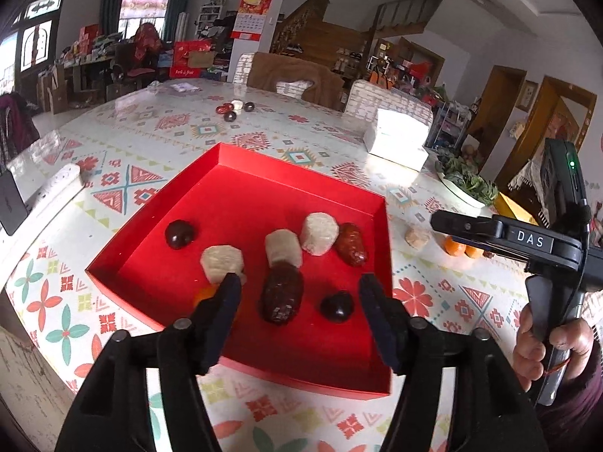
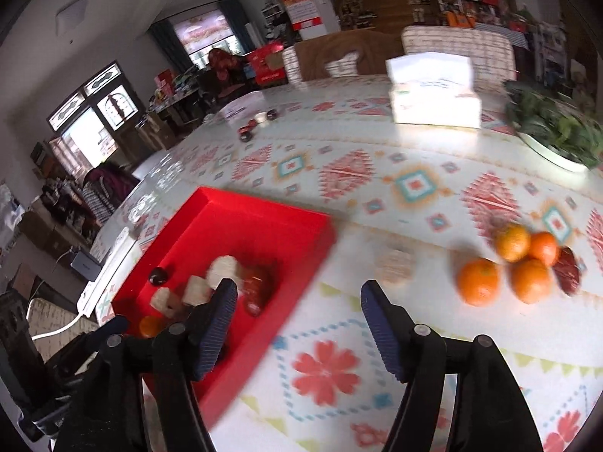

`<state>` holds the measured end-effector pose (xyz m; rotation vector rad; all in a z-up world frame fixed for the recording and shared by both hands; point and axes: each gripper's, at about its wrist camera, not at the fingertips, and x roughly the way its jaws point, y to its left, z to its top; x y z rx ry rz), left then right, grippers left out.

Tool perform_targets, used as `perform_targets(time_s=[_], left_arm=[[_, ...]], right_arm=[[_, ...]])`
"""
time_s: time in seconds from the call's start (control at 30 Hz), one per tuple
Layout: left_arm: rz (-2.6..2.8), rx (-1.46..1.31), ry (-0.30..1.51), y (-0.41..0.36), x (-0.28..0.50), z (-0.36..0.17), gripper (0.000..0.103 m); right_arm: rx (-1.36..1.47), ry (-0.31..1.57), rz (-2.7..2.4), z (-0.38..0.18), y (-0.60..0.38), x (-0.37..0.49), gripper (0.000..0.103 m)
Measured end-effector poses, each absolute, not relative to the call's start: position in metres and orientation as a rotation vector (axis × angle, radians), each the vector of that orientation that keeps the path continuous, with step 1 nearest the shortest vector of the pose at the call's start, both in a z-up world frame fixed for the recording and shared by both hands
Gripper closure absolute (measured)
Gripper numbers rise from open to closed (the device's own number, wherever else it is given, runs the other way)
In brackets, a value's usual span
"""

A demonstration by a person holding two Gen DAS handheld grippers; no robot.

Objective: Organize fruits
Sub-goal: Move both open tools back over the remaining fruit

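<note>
Fruits split between red tray (image 1: 264, 188) and table (image 2: 377, 196)

I see four oranges (image 2: 478, 280) loose beside a tissue box (image 2: 433, 90); my left gripper (image 1: 299, 286) hovers over the tray's dates (image 1: 280, 295), my right gripper (image 2: 297, 293) over bare cloth, fingers apart on both

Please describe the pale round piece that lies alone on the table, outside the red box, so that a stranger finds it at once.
Start at the red box on the patterned table. To its right, before the group of four oranges, one pale beige chunk lies alone on the cloth. It is the only pale piece outside the box, and it touches neither the box nor the oranges.
</note>
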<state>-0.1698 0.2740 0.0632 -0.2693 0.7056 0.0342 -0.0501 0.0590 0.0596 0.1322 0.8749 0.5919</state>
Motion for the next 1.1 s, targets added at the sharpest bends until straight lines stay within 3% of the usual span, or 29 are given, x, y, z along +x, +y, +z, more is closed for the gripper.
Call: perform_targets(time_s=[0.2, 1.1], left_arm=[[0.098, -0.130, 0.696, 0.237, -0.172, 0.073, 0.019], [-0.077, 0.015, 0.821, 0.123, -0.154, 0.057, 0.018]], right_arm=[[0.173, 0.879, 0.510, 0.053, 0.005, -0.052, 0.029], [0.335, 0.869, 0.276, 0.029, -0.177, -0.063, 0.027]])
